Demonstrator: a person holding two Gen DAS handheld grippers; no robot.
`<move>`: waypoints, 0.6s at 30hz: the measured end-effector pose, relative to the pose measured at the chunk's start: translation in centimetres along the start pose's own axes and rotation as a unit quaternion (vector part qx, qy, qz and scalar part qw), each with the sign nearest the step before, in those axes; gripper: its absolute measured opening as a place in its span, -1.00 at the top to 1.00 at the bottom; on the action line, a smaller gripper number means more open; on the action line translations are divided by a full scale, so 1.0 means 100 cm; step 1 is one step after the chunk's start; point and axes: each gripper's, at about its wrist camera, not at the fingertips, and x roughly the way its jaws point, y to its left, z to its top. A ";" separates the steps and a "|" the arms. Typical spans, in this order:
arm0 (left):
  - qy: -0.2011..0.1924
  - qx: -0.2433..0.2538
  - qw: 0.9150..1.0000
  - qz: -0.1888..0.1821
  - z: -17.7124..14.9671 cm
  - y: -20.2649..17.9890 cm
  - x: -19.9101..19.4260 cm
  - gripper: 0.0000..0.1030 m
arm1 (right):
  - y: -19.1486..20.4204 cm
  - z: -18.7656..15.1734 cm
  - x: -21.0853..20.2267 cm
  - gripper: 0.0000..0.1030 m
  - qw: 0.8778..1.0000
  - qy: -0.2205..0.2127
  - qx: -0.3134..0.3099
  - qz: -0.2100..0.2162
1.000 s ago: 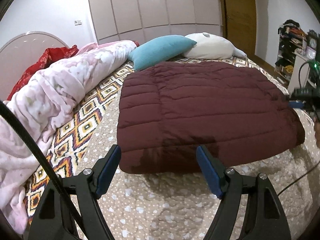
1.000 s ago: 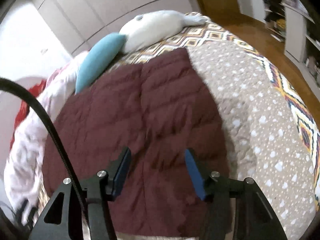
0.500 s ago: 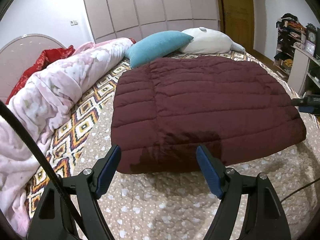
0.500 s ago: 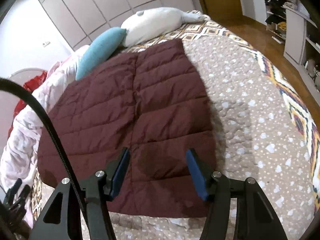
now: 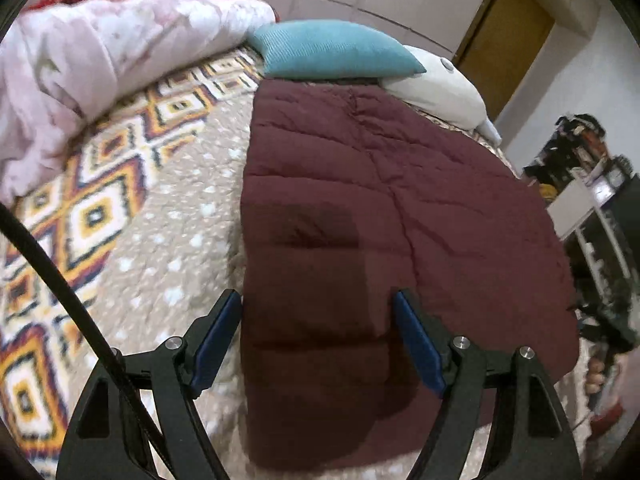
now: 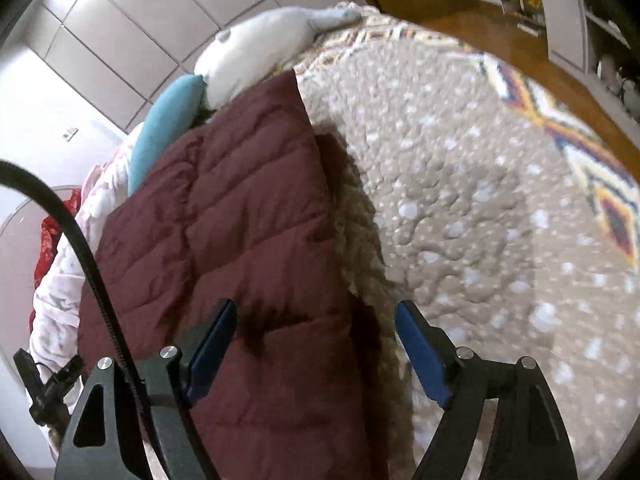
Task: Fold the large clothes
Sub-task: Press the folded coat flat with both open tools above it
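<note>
I see the maroon quilted garment (image 5: 392, 208) spread flat on the bed (image 5: 168, 240); my left hand-held gripper (image 5: 318, 328) hangs agape above its near-left edge, gripping nothing. My right hand-held gripper (image 6: 316, 336) is spreading wider over the garment's right edge, pads clear.

Maroon quilted jacket (image 5: 380, 208); teal pillow (image 5: 336, 50); beige dotted bedspread (image 6: 480, 200).

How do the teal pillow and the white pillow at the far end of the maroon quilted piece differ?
Colour: the teal pillow is a saturated blue-green, the white pillow off-white.
Shape: the teal pillow comes to a sharp corner; the white pillow is rounded and tapers to a narrow end.
Overlap: in the left wrist view the teal pillow's corner lies over the white pillow.
Shared: both sit at the far edge of the maroon quilted piece.
</note>
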 end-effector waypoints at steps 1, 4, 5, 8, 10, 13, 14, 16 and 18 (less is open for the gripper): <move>0.006 -0.004 1.000 -0.008 0.003 0.002 0.007 -0.57 | 0.000 0.001 0.007 -0.68 1.000 0.005 0.000 0.006; 0.038 -0.014 0.998 -0.043 0.008 0.008 0.038 -0.68 | 0.003 0.006 0.027 -0.86 0.999 0.021 0.003 0.036; 0.044 -0.017 0.998 -0.050 0.007 0.007 0.045 -0.71 | 0.006 0.007 0.032 -0.87 0.999 0.022 0.000 0.037; 0.046 -0.017 0.998 -0.044 0.005 -0.003 0.057 -0.74 | 0.016 0.010 0.042 -0.64 0.999 0.033 -0.023 0.032; 0.037 -0.022 0.998 -0.050 0.006 -0.008 0.049 -0.50 | 0.019 0.011 0.038 -0.08 0.998 0.037 -0.025 0.041; 0.024 -0.032 0.997 -0.073 0.012 -0.007 0.027 -0.11 | 0.017 0.019 0.011 0.37 0.995 0.029 -0.023 0.088; 0.020 -0.034 0.995 -0.086 0.014 -0.008 0.020 -0.08 | 0.017 0.023 -0.003 0.39 0.994 0.018 -0.024 0.108; 0.015 -0.023 0.995 -0.091 0.017 -0.015 0.012 -0.08 | 0.019 0.025 -0.020 0.43 0.993 0.000 -0.028 0.118; 0.021 -0.013 0.997 -0.073 0.020 -0.020 0.018 -0.11 | 0.015 0.023 -0.020 0.43 0.993 -0.004 -0.021 0.112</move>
